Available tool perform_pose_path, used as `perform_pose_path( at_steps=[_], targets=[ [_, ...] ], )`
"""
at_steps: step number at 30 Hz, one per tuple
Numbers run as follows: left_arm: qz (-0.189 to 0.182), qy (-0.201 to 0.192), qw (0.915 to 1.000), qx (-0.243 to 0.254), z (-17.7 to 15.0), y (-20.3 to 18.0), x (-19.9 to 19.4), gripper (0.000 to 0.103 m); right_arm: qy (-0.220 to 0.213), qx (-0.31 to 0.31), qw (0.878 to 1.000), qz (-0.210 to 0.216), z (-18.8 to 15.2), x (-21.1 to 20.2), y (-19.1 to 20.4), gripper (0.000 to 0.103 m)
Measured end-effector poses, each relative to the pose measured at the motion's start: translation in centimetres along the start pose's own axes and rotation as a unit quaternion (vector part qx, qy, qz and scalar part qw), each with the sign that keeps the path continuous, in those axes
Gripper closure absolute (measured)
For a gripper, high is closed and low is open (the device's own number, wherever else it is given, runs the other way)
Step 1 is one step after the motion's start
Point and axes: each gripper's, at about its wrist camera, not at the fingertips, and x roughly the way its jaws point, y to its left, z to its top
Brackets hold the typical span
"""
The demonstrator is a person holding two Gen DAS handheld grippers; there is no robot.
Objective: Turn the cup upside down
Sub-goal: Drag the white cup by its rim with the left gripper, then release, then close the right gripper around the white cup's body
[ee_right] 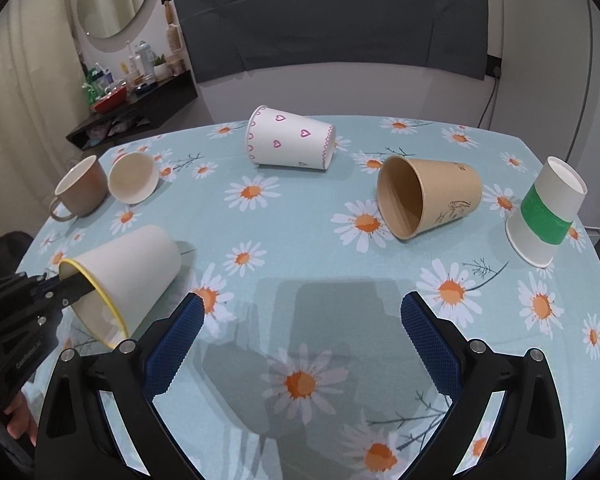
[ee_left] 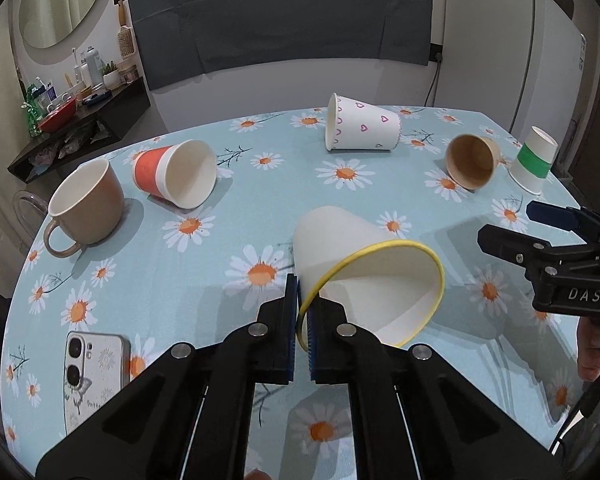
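White paper cup with a yellow rim [ee_left: 364, 280] is lying tilted at centre frame, the left gripper [ee_left: 302, 320] pinching its rim wall. Right gripper [ee_right: 300, 320] is idling spread wide at the lower frame. Next, probably, lifting and rotating the mouth downward.

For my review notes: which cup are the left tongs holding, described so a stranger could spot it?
On the daisy-print tablecloth, look at the near edge, ahead of the phone. The white paper cup there is tipped, its wall pinched at the rim by the left tongs. Alone among the cups, it has a yellow rim and no print.
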Motion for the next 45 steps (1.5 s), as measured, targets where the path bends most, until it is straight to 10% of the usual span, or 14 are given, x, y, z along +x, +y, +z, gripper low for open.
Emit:
perform_pose_path(
  at_steps=[16,19,21,27,45],
  targets=[
    [-0.015,-0.009,0.9997,0.019,-9.1,-1.4,-5.5,0.097,-0.019,-0.023,1.000,0.001,-6.9,-5.7,3.3,0.008],
    [-0.021,0.000,0.9995,0.022,-9.6,-1.4,-5.4,0.071,-0.010,-0.023,1.000,0.001,-7.4,-5.5,3.5,0.008],
    [-0.026,0.003,0.9994,0.024,-9.9,-1.3,-5.4,0.036,-0.007,-0.024,1.000,0.003,-7.5,-5.5,3.6,0.008],
    [-0.025,-0.006,0.9993,0.029,-10.2,-0.2,-6.0,0.006,-0.003,-0.003,1.000,0.024,-6.6,-5.7,3.3,0.008],
    [0.016,-0.020,0.9996,0.011,-9.5,5.6,-7.8,0.006,0.089,0.035,0.987,0.126,-4.0,-2.5,5.4,0.008]
  ],
)
